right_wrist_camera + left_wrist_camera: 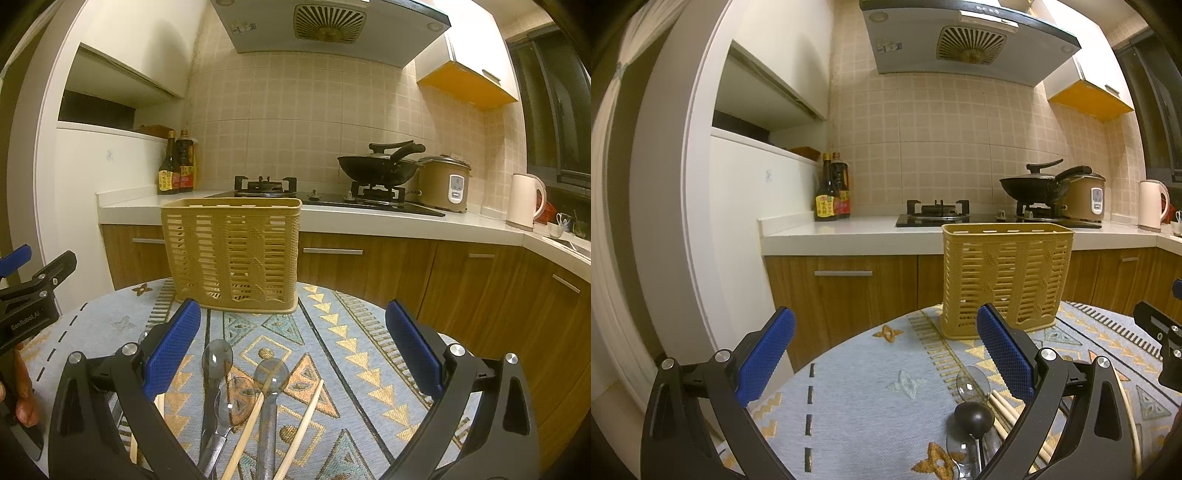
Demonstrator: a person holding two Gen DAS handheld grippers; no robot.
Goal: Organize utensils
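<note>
A yellow slatted utensil basket (1006,278) stands upright at the far side of a round table; it also shows in the right wrist view (231,253). My left gripper (886,328) is open and empty, above the table's left part. A black round-headed utensil (973,417), clear spoons (971,380) and wooden chopsticks (1006,404) lie by its right finger. My right gripper (293,325) is open and empty. Between its fingers lie several clear spoons (218,360) and wooden chopsticks (306,413) on the cloth.
The table has a blue patterned cloth (351,350). Behind it is a kitchen counter (369,218) with a gas stove, a wok (380,166), a rice cooker (443,184), sauce bottles (175,164) and a kettle (524,201). The left gripper shows at the right wrist view's left edge (33,280).
</note>
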